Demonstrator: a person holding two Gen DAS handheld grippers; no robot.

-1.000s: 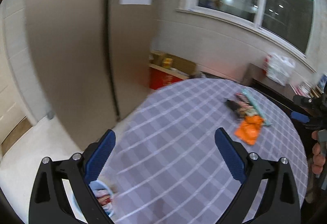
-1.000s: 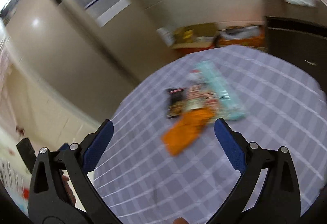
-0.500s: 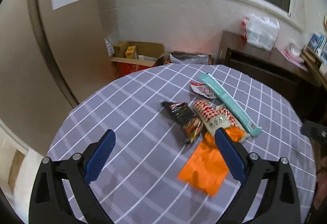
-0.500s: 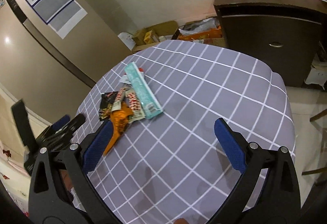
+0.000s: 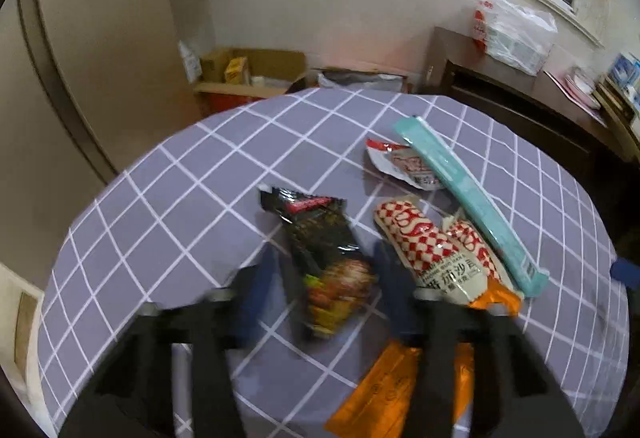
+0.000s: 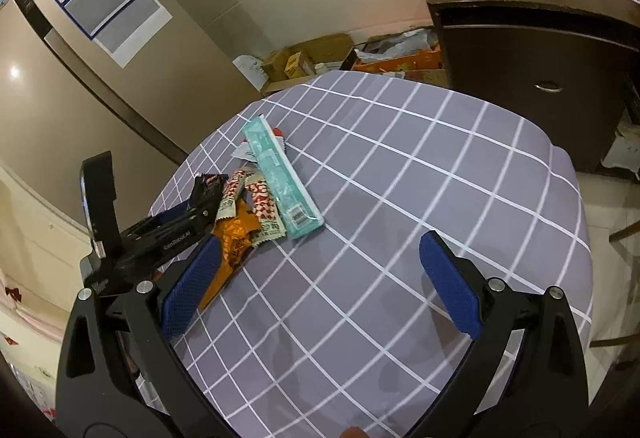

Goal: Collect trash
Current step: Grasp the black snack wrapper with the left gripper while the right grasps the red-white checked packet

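We see left gripper (image 5: 324,278) jaws closing around black snack wrapper (image 5: 320,238), lower centre; checkered packet (image 5: 432,246) alongside risks snagging. Right gripper (image 6: 320,278) released.

A matt purple checked cloth (image 5: 192,198) is covering the table, while the black snack wrapper (image 5: 324,250), the red-checked packet (image 5: 432,250) and the orange wrapper (image 5: 380,394) are showing glossy, crinkled plastic film. The long teal packet (image 6: 280,178) is looking smoother and duller. The dark cabinet (image 6: 520,70) is showing polished wood, and the right gripper's pads (image 6: 448,282) are looking like rough, textured blue rubber.
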